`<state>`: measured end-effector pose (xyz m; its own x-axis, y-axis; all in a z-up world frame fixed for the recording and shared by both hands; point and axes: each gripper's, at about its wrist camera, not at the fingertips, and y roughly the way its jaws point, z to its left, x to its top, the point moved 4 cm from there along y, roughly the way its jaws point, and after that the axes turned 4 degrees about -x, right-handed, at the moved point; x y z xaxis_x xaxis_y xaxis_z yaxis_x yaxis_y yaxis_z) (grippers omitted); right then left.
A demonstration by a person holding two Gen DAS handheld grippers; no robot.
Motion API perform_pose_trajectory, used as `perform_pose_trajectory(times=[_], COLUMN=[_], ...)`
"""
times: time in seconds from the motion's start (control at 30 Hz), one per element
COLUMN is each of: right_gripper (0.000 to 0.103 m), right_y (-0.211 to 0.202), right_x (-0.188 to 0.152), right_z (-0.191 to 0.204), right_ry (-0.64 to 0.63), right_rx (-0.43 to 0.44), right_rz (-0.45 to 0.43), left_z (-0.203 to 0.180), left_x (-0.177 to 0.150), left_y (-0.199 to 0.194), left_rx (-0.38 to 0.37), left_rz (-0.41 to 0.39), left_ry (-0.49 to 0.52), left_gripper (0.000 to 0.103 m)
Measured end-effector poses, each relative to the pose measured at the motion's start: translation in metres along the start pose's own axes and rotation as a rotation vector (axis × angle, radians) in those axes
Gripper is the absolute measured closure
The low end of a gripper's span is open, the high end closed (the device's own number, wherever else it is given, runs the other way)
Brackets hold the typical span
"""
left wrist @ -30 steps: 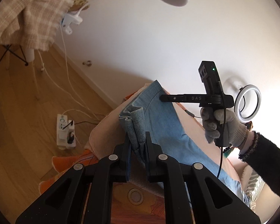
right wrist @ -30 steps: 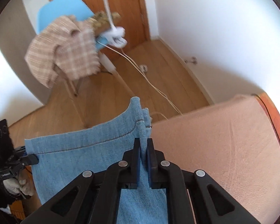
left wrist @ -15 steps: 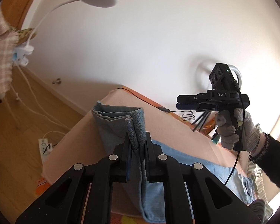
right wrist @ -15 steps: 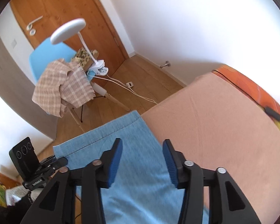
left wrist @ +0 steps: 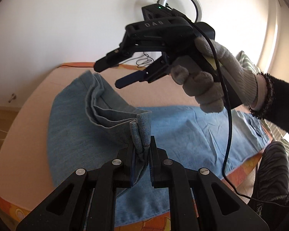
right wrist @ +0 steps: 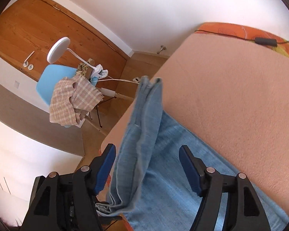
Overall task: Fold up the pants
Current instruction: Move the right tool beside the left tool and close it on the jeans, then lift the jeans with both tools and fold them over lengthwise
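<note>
Light blue denim pants [left wrist: 183, 130] lie along a peach-covered bed [left wrist: 28, 134]. My left gripper [left wrist: 141, 152] is shut on the bunched leg hems [left wrist: 142, 129] and holds them a little above the lower layer of denim. My right gripper [left wrist: 113, 73] is open and empty, held in the air above the far hem corner. In the right wrist view the right gripper [right wrist: 147, 161] has its jaws wide apart over the folded pants [right wrist: 144, 134], and the raised hem edge runs between them without touching.
An orange patterned sheet [left wrist: 163, 223] edges the bed. A ring light [left wrist: 183, 0] stands at the wall behind. A blue chair [right wrist: 52, 77] with a checked cloth [right wrist: 73, 100] and a white clip lamp [right wrist: 59, 48] stands on the wooden floor, near cables.
My right gripper has let go of its hem corner and opened wide, lifting away. My left gripper has carried its hems over the bed and lowered them toward the pants.
</note>
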<state>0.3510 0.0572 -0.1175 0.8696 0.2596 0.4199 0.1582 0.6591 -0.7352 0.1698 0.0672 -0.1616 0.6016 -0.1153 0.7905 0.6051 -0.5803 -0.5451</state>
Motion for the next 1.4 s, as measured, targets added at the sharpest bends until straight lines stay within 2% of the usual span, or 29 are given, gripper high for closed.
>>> perform_pose_trajectory(times=[0.1, 0.2, 0.4, 0.5, 0.6, 0.67, 0.73, 0.77, 0.87, 1.0, 1.23, 1.4], right_gripper=[0.031, 0.031, 0.031, 0.03, 0.03, 0.032, 0.052, 0.073, 0.091, 0.097, 0.098, 0.098], right_y=[0.006, 0.003, 0.007, 0.024, 0.043, 0.048, 0.05, 0.049, 0.036, 0.001, -0.069, -0.115], right_x=[-0.005, -0.009, -0.024, -0.02, -0.015, -0.01, -0.007, -0.006, -0.004, -0.001, -0.005, -0.023], right_z=[-0.015, -0.034, -0.061, -0.064, -0.067, -0.067, -0.064, -0.063, -0.057, -0.05, -0.04, -0.049], right_ry=[0.034, 0.076, 0.207, 0.248, 0.292, 0.307, 0.308, 0.303, 0.249, 0.177, 0.072, 0.061], right_rx=[-0.02, -0.073, 0.002, 0.047, 0.05, 0.052, 0.027, 0.012, -0.036, -0.095, -0.203, -0.261], right_rz=[0.011, -0.003, 0.003, 0.009, 0.012, -0.016, -0.035, -0.036, -0.066, -0.111, -0.167, -0.196], left_z=[-0.009, -0.005, -0.004, -0.007, -0.009, -0.01, -0.01, -0.01, -0.012, -0.026, -0.069, -0.104], left_x=[-0.008, -0.008, -0.001, -0.002, -0.004, -0.005, -0.004, -0.003, -0.003, -0.002, 0.014, 0.017], left_y=[0.006, 0.001, -0.018, -0.019, -0.019, -0.02, -0.018, -0.017, -0.018, -0.016, -0.012, -0.004], left_rx=[-0.002, -0.021, -0.04, -0.043, -0.044, -0.044, -0.041, -0.039, -0.048, -0.076, -0.148, -0.197], left_rz=[0.023, 0.0, -0.07, -0.07, -0.067, -0.071, -0.071, -0.073, -0.076, -0.082, -0.112, -0.12], left_ry=[0.006, -0.047, -0.087, -0.076, -0.067, -0.069, -0.07, -0.072, -0.075, -0.06, -0.027, -0.005], left_gripper=[0.093, 0.093, 0.093, 0.093, 0.093, 0.093, 0.093, 0.093, 0.093, 0.093, 0.093, 0.093])
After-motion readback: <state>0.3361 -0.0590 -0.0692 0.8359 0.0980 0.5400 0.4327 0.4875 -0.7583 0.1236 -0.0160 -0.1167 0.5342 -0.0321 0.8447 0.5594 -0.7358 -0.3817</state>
